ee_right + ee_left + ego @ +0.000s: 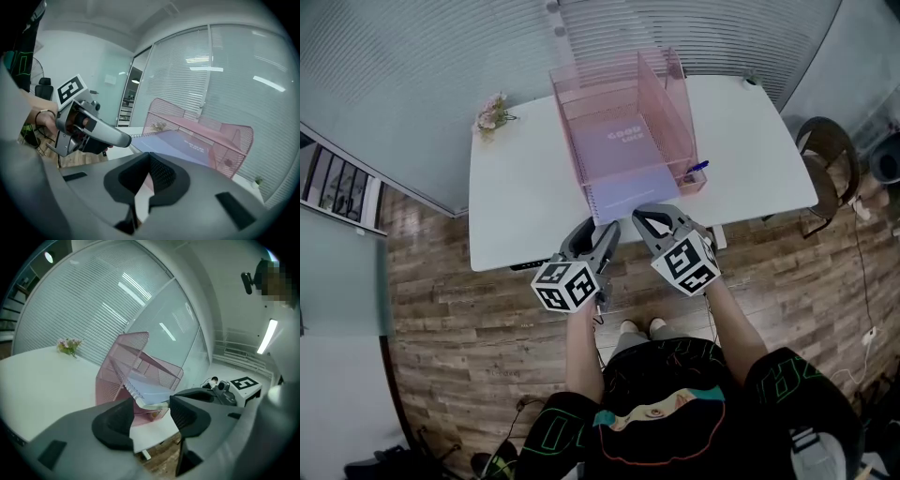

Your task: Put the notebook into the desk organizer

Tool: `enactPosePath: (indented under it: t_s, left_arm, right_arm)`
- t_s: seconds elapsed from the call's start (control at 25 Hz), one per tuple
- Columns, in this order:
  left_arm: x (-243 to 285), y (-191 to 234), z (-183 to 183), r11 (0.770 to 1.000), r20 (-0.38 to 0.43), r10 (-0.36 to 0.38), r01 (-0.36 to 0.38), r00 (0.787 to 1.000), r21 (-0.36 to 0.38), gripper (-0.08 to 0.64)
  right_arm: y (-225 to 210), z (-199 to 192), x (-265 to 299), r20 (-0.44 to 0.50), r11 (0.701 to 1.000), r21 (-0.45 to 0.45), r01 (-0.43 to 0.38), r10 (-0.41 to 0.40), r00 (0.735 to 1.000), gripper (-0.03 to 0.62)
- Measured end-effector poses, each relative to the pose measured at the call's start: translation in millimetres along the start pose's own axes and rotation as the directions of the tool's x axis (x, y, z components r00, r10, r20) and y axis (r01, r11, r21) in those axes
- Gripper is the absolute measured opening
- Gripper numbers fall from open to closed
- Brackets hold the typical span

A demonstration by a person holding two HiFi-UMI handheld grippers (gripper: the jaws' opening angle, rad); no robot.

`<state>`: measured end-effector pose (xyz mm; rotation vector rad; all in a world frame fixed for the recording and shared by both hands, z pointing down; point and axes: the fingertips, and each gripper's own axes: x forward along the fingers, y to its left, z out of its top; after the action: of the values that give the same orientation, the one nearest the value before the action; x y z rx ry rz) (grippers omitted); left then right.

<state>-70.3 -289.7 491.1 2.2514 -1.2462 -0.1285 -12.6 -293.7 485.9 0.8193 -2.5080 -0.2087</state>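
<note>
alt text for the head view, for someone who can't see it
Seen from above, a person holds a left tool and a right tool at the near end of a pink mesh desk organizer on a white table. A lavender notebook lies inside it, its near end sticking out toward the tools.

Office: blind-lined glass partitions (412, 84), white desk (525, 197), swivel chair (830, 150).
</note>
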Motion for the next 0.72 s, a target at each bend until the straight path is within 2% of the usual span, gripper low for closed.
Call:
enactPosePath:
  t_s: [0.16,0.32,0.52,0.64,0.72]
  left_arm:
    - [-0.1,6.8,5.8,0.996,0.014,0.069,-0.07,0.998,0.054,0.197]
    - [-3.0,12.5,9.3,0.986,0.029,0.135,-0.137,0.99,0.098,0.115]
    - [-3.3,10.7,20.6,0.98,0.074,0.147,-0.155,0.986,0.121,0.05]
    - [-2.4,7.7,33.0,0.968,0.115,0.157,-0.176,0.981,0.179,-0.005]
    - [-0.9,-0.3,43.8,0.962,0.15,0.135,-0.166,0.979,0.218,-0.008]
  right_arm:
    - [-8.7,-3.9,12.4,-0.012,1.0,0.028,0.007,-0.007,1.0,0.003]
    - [-18.5,-5.2,24.8,-0.025,0.997,0.071,0.03,-0.028,0.999,0.003]
    - [-32.9,-6.3,39.0,-0.063,0.987,0.137,0.087,-0.079,0.995,0.003]
    - [-37.6,-4.1,47.6,-0.061,0.978,0.183,0.102,-0.092,0.994,0.003]
    - [-39.4,-3.5,51.2,-0.065,0.971,0.212,0.111,-0.099,0.993,0.003]
